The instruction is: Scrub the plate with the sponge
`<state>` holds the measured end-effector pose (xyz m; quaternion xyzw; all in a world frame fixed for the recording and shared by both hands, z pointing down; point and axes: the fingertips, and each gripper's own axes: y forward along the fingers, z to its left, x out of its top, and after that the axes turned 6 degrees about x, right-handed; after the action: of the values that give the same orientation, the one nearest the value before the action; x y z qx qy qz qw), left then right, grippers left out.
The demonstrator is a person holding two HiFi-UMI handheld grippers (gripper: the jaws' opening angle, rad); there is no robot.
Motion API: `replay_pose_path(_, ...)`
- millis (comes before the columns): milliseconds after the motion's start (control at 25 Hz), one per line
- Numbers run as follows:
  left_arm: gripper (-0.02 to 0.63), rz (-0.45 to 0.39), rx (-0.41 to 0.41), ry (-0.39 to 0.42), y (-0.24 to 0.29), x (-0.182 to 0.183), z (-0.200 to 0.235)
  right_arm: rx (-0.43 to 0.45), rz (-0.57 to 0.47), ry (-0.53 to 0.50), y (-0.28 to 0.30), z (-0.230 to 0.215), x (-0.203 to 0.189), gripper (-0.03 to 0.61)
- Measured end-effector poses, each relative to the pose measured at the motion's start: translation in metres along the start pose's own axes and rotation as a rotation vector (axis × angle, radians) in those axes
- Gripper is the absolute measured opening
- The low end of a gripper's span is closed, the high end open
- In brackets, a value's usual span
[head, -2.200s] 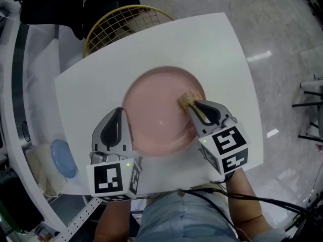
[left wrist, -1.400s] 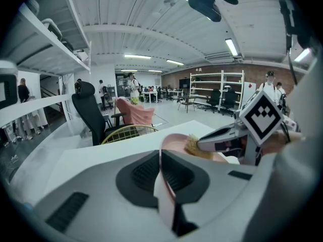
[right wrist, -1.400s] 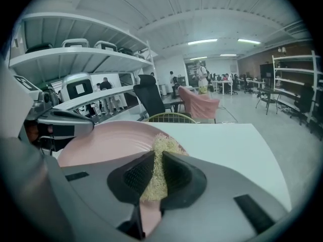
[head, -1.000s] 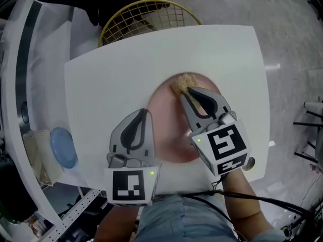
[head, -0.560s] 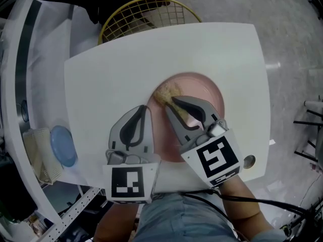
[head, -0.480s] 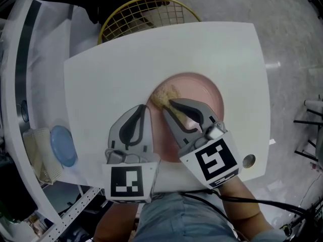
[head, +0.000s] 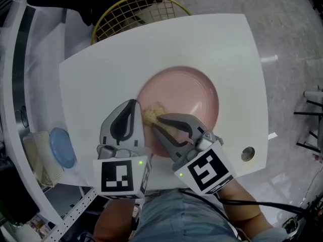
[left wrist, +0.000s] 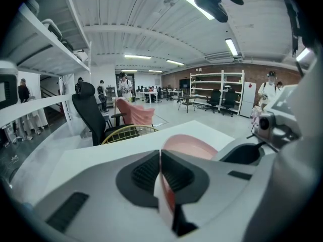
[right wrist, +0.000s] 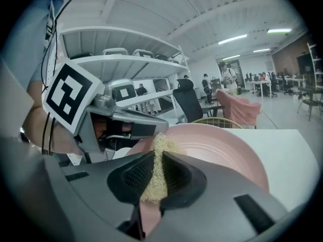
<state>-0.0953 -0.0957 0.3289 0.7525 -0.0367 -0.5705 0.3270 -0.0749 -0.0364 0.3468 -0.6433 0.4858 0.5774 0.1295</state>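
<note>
Since a moment ago, our sponge [head: 151, 114] has slid from the far side of the plate [head: 189, 97] round to the near left side. Now it sits just beside the left gripper [head: 133, 105]. We hold the sponge in the right gripper [head: 157, 119]. Its jaws are squeezed tight on the yellow, scratchy sponge, and bits of it poke out above and below them.

The left gripper has its jaws closed too. They pinch the pink rim of the plate, so the plate cannot slide away. The plate lies flat on the white table [head: 101, 69], about in the middle of it.

We think we are partway through the scrubbing. To do it well, we should keep pushing the sponge down so it really rubs the plate and does not just brush over it. We should go round and round, and rub the middle as well as the edge. The two grippers are very close now, so we should turn the sponge back toward the middle before they bump. We must keep both squeezes firm, or the sponge may drop and the plate may spin
</note>
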Motion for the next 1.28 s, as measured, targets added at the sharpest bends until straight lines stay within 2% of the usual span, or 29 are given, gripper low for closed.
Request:
replay_pose_path(440,0.021,-0.001,-0.011,0.023,-0.002,-0.006,-0.008,0.056,0.043,0.033,-0.014,0.023,-0.033,0.055)
replay_pose_path(680,0.021,0.004,-0.015,0.026,0.000,-0.009,-0.013,0.051,0.077,0.059,-0.028,0.023,-0.058,0.055)
replay_pose_path(960,0.020,0.009,-0.015,0.036,-0.002,-0.010,-0.019,-0.001,0.103,0.094,-0.052,0.011,-0.073,0.055)
replay_pose_path(1280,0.020,0.009,-0.013,0.049,-0.003,-0.011,-0.021,-0.112,0.138,0.146,-0.078,-0.016,-0.092,0.055)
